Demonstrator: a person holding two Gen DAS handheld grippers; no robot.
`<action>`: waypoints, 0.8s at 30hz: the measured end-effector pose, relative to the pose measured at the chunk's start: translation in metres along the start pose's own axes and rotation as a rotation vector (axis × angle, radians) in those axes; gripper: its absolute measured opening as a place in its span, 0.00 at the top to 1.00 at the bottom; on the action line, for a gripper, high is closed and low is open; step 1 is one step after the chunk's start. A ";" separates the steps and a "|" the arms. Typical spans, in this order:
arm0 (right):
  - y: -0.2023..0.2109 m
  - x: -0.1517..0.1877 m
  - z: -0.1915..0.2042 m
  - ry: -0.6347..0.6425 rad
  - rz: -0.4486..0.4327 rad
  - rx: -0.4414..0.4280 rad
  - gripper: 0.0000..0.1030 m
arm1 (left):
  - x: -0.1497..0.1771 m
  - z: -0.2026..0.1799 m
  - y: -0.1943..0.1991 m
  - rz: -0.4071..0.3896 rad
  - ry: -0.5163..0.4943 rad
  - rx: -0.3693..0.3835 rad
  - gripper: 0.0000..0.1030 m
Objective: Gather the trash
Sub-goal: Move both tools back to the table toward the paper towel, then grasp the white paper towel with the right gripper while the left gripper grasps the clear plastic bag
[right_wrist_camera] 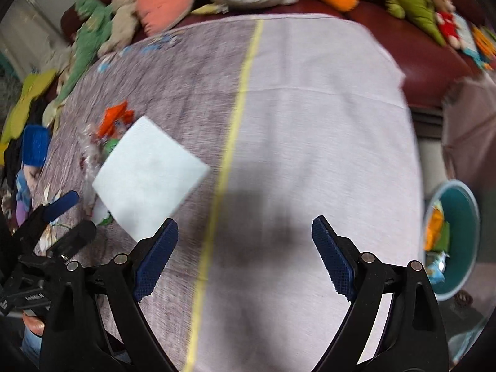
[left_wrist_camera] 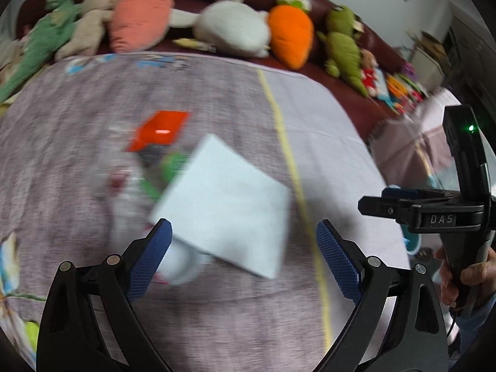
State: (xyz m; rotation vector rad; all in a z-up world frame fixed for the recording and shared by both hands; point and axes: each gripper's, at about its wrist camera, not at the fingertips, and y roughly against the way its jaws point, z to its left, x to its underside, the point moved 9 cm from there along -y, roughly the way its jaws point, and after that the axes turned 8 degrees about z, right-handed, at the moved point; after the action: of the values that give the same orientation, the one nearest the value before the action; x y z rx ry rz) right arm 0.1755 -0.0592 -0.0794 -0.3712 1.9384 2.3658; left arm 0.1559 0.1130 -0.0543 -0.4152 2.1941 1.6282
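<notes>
A white paper napkin (left_wrist_camera: 226, 204) lies on the cloth-covered table, over a pile of trash: an orange wrapper (left_wrist_camera: 159, 130), a green wrapper (left_wrist_camera: 172, 166) and a white crumpled piece (left_wrist_camera: 181, 263). My left gripper (left_wrist_camera: 245, 248) is open and empty, just above the napkin's near edge. The napkin (right_wrist_camera: 148, 176) and orange wrapper (right_wrist_camera: 116, 117) also show in the right wrist view. My right gripper (right_wrist_camera: 245, 248) is open and empty over the bare cloth, right of the pile. It also shows in the left wrist view (left_wrist_camera: 384, 201). The frames are blurred.
A teal bin (right_wrist_camera: 465, 217) with wrappers inside stands beside the table's right edge. A dark red sofa (left_wrist_camera: 356, 99) with several plush toys runs along the back. A yellow stripe (right_wrist_camera: 229, 142) crosses the cloth. The left gripper (right_wrist_camera: 62, 217) sits at the table's left.
</notes>
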 end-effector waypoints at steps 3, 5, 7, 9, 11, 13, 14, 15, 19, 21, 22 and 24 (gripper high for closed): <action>-0.019 -0.010 0.028 0.034 0.040 -0.050 0.18 | -0.001 0.036 0.002 -0.012 0.042 -0.049 0.07; -0.033 -0.015 0.048 0.056 0.069 -0.084 0.18 | 0.000 0.054 -0.003 -0.005 0.078 -0.063 0.07; -0.042 -0.021 0.063 0.093 0.073 -0.087 0.18 | 0.000 0.077 -0.009 0.010 0.131 -0.067 0.07; -0.051 -0.025 0.079 0.121 0.085 -0.099 0.18 | 0.000 0.093 -0.013 0.017 0.171 -0.070 0.07; -0.061 -0.029 0.092 0.148 0.102 -0.105 0.18 | 0.000 0.103 -0.017 0.024 0.195 -0.071 0.07; -0.072 -0.034 0.101 0.173 0.115 -0.098 0.18 | 0.001 0.111 -0.021 0.034 0.209 -0.074 0.07; -0.076 -0.036 0.104 0.182 0.119 -0.093 0.18 | 0.002 0.113 -0.023 0.037 0.212 -0.075 0.07; -0.079 -0.038 0.106 0.188 0.121 -0.090 0.18 | 0.001 0.116 -0.025 0.040 0.217 -0.076 0.07; -0.094 -0.047 0.115 0.223 0.121 -0.076 0.18 | 0.001 0.123 -0.029 0.042 0.230 -0.084 0.07; -0.101 -0.048 0.119 0.255 0.120 -0.065 0.18 | 0.001 0.127 -0.030 0.044 0.239 -0.086 0.07; -0.104 -0.048 0.120 0.266 0.121 -0.060 0.18 | 0.001 0.129 -0.031 0.045 0.243 -0.086 0.07; -0.109 -0.047 0.119 0.284 0.121 -0.047 0.18 | 0.001 0.133 -0.031 0.043 0.253 -0.091 0.07</action>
State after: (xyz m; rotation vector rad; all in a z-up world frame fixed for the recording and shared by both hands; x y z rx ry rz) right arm 0.2248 0.0846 -0.1521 -0.6431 2.0771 2.5588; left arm 0.1854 0.2319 -0.1160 -0.6345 2.3284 1.7891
